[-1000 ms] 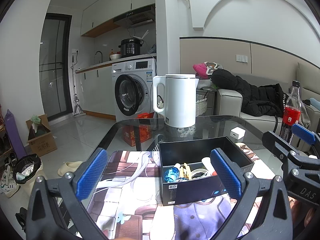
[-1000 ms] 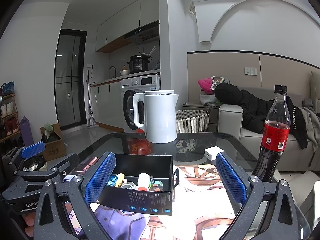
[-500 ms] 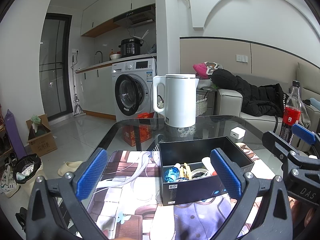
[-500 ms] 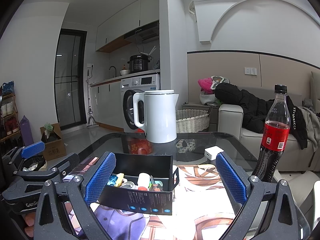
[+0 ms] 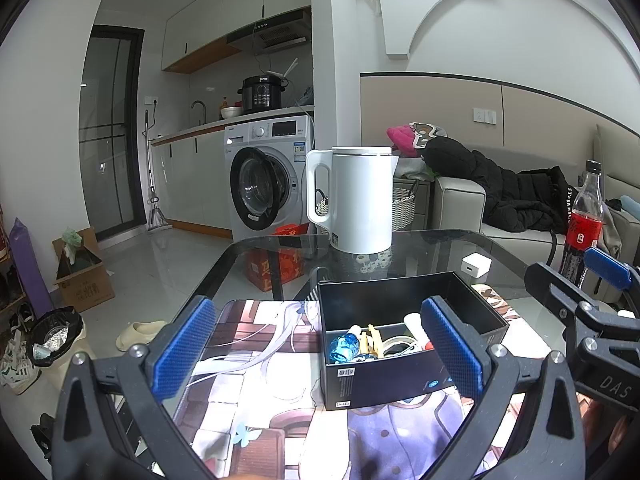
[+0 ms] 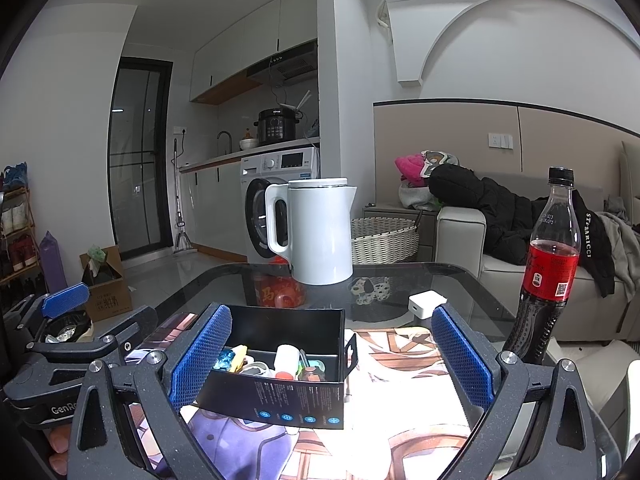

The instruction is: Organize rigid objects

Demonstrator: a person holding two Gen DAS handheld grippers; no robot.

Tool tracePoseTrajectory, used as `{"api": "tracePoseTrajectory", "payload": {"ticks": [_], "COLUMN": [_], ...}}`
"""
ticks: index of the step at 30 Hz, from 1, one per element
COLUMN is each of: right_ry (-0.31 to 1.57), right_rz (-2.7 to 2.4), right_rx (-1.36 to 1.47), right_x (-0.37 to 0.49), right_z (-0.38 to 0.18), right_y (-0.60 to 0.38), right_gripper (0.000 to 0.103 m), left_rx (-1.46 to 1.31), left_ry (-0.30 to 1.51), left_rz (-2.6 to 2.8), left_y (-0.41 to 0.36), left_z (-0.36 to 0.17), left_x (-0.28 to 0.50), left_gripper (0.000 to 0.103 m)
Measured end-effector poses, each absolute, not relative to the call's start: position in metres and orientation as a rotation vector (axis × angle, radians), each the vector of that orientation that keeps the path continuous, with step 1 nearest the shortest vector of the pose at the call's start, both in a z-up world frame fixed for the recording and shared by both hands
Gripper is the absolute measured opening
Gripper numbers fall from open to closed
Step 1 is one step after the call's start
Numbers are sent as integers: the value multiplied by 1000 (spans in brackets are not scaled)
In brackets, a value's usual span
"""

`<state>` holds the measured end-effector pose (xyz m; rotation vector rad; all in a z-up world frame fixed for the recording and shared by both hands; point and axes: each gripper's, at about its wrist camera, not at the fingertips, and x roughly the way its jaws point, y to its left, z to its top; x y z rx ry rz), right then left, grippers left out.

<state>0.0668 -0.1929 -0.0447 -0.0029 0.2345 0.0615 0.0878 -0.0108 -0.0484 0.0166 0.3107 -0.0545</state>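
Blue pads: I hold the left gripper [image 5: 318, 346] and right gripper [image 6: 330, 354] wide apart, empty.
Box: black box [image 5: 400, 344] on mat [image 5: 256, 364], collecting small items.
Beyond: kettle [image 5: 356, 200], bottle [image 6: 548, 268] standing loose.
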Motion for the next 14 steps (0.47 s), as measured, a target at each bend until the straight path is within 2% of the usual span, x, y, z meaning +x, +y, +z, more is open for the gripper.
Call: {"api": "tracePoseTrajectory", "payload": {"ticks": [14], "right_ry": [235], "right_rz": [61], "right_rx": [-4], "right_x": [66], "right_z": [-45], "right_y": [-192], "right_gripper": [102], "left_rx": [19], "left_ry": [314], "left_rz": [-46], "left_y": [-10], "left_z": [-49], "left_x": [86], "left_gripper": [103]}}
